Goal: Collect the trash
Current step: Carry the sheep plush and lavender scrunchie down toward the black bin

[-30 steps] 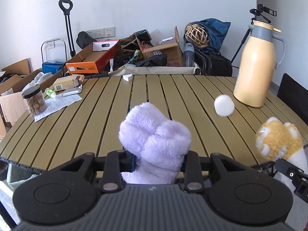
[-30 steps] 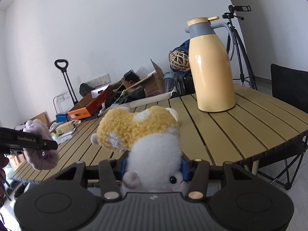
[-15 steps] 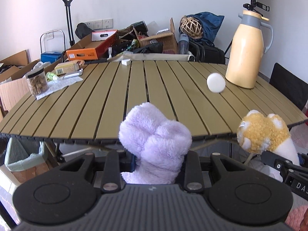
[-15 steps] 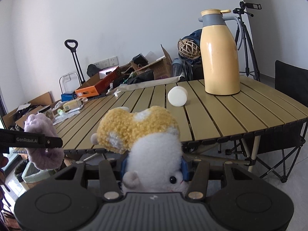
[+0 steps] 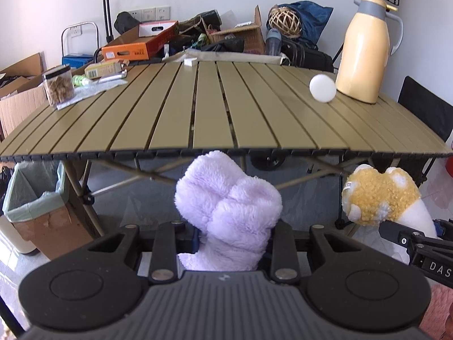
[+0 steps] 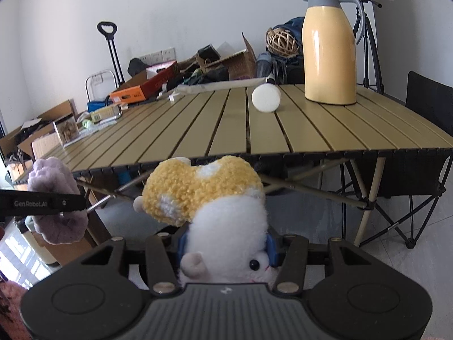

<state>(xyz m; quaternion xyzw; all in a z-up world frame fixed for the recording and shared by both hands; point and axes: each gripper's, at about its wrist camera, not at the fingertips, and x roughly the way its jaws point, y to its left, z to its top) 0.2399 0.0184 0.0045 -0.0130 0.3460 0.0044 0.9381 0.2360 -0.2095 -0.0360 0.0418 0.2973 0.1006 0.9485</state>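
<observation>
Left gripper (image 5: 229,243) jaws clamp a purple plush (image 5: 226,206); right gripper (image 6: 225,250) jaws clamp an orange-and-white plush (image 6: 215,198), both near the counter (image 5: 198,113).

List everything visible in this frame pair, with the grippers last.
Plush toy: 1, lilac, in left gripper, below table edge.
Plush toy: 1, white and yellow, in right gripper.
Table: 1, olive slats.
Thermos jug: 1, yellow with grey top, table's far right.
Round object: 1, white, beside jug.
Jar: 1, clear, dark lid, table's left.
Lined bin: 1, green liner, floor left.
Clutter: boxes, bags, behind table.
Left gripper: shut on lilac toy.
Right gripper: shut on white toy.
</observation>
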